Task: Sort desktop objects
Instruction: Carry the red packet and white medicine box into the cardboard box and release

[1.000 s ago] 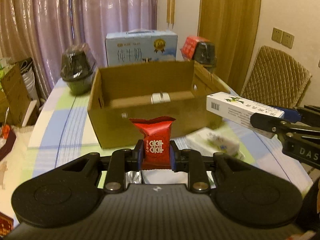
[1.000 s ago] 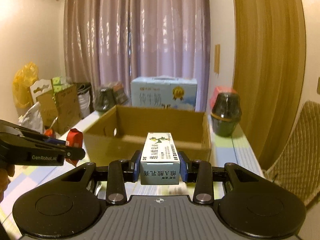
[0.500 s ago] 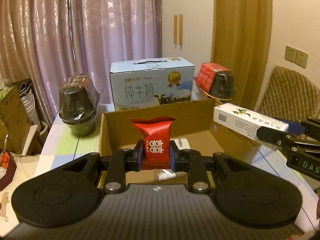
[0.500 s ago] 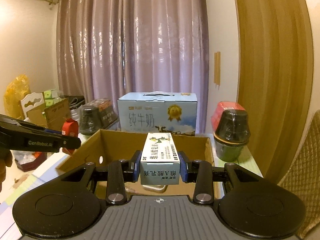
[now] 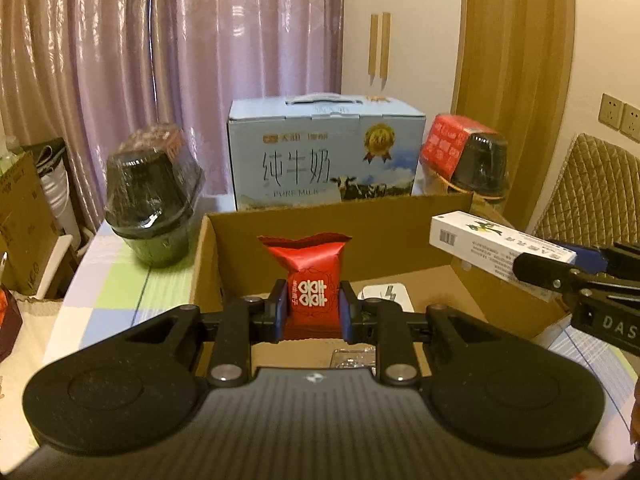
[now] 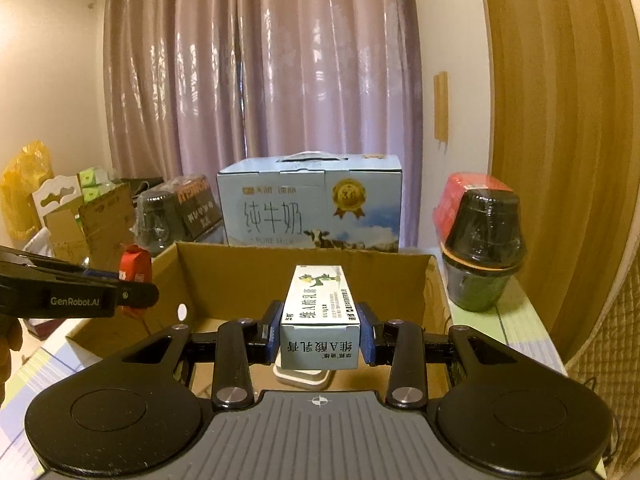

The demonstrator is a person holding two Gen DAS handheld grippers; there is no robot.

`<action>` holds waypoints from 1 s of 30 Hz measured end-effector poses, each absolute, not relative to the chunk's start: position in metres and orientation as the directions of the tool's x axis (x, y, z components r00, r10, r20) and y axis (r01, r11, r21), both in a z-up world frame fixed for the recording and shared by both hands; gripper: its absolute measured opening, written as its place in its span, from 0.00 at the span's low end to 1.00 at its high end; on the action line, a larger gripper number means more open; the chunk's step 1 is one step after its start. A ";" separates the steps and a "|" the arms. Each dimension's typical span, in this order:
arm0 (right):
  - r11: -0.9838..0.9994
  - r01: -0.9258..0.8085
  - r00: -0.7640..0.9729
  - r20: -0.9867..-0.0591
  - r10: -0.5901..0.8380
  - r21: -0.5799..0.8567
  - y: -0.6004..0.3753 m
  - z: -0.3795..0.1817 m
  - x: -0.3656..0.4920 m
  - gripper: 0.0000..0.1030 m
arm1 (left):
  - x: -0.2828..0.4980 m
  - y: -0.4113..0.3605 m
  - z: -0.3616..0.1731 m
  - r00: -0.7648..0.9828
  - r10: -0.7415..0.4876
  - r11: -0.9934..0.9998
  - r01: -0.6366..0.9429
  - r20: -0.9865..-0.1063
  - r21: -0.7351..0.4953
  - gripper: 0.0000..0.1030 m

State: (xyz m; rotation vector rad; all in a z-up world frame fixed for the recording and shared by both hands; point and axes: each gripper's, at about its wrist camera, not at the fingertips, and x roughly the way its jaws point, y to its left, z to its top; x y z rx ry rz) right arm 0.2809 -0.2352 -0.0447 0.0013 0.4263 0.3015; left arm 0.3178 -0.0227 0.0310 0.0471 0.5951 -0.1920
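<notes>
A red foil candy packet is clamped in the left gripper and a long white carton in the right gripper, both above the open brown cardboard box at twelve o'clock. A white item is already inside; both releases are judged outstanding.

- Red candy packet: crimped top, white double-happiness mark, upright, clamped between the left gripper's pads above the open cardboard box.
- White carton with green print: lengthwise, pinched by the right gripper over the same box.
- Box interior: a white item on its floor.
</notes>
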 end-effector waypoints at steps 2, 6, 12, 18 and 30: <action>0.955 -0.291 0.866 -0.406 0.290 0.062 -0.233 -0.046 0.285 0.34 | 0.320 -0.022 0.027 0.808 -0.167 0.981 0.191 -0.565 -0.018 0.21; 0.952 -0.299 0.863 -0.408 0.298 0.063 -0.230 -0.048 0.290 0.34 | 0.325 -0.022 0.022 0.802 -0.170 0.982 0.188 -0.573 -0.027 0.21; 0.952 -0.299 0.860 -0.415 0.298 0.063 -0.231 -0.050 0.288 0.34 | 0.330 -0.022 0.012 0.788 -0.181 0.981 0.187 -0.588 -0.051 0.22; 0.952 -0.300 0.853 -0.428 0.298 0.065 -0.231 -0.054 0.287 0.34 | 0.326 -0.021 0.013 0.790 -0.179 0.982 0.182 -0.587 -0.055 0.26; 0.953 -0.298 0.852 -0.435 0.291 0.053 -0.230 -0.059 0.288 0.43 | 0.313 -0.011 0.022 0.806 -0.165 0.984 0.174 -0.569 -0.040 0.30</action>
